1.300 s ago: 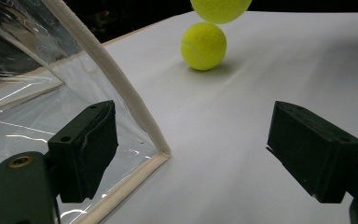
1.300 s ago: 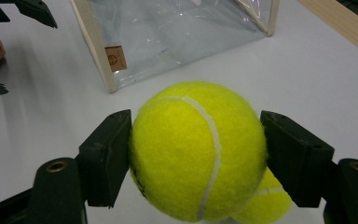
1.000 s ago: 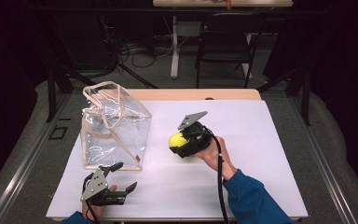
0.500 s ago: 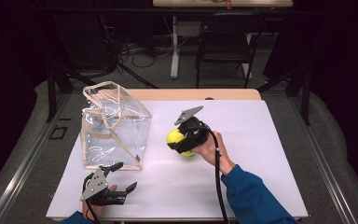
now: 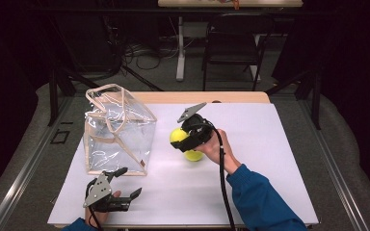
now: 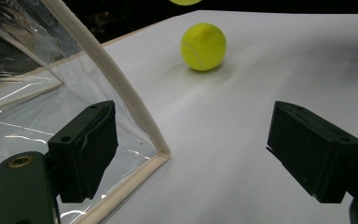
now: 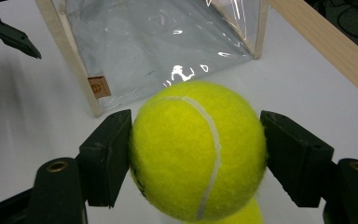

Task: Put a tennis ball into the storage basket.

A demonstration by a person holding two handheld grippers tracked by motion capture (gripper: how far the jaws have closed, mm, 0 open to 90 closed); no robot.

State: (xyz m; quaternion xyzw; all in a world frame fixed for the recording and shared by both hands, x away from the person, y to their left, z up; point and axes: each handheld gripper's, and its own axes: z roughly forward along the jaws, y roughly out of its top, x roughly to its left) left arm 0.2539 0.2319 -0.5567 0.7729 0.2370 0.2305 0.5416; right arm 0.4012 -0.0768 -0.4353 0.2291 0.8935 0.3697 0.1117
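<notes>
My right gripper point(image 5: 178, 139) is shut on a yellow tennis ball point(image 5: 177, 135) and holds it just above the white table, right of the clear plastic bag point(image 5: 118, 130). In the right gripper view the ball point(image 7: 198, 149) sits squeezed between both pads, with the bag point(image 7: 158, 42) beyond it. A second tennis ball point(image 5: 193, 155) lies on the table under the hand; its top shows under the held ball point(image 7: 244, 214). My left gripper point(image 5: 130, 182) rests open near the front left edge, by the bag's front corner point(image 6: 161, 151). Its jaws frame the lying ball point(image 6: 203, 46).
The white tabletop point(image 5: 270, 168) has open room to the right and front of the balls. The bag stands upright with its cream handles point(image 5: 111, 103) raised and its mouth open. A dark chair point(image 5: 233, 45) and cables lie behind the table.
My right gripper has lifted the held ball a little and carried it slightly left toward the bag, uncovering the second ball on the table. The left gripper has stayed put.
</notes>
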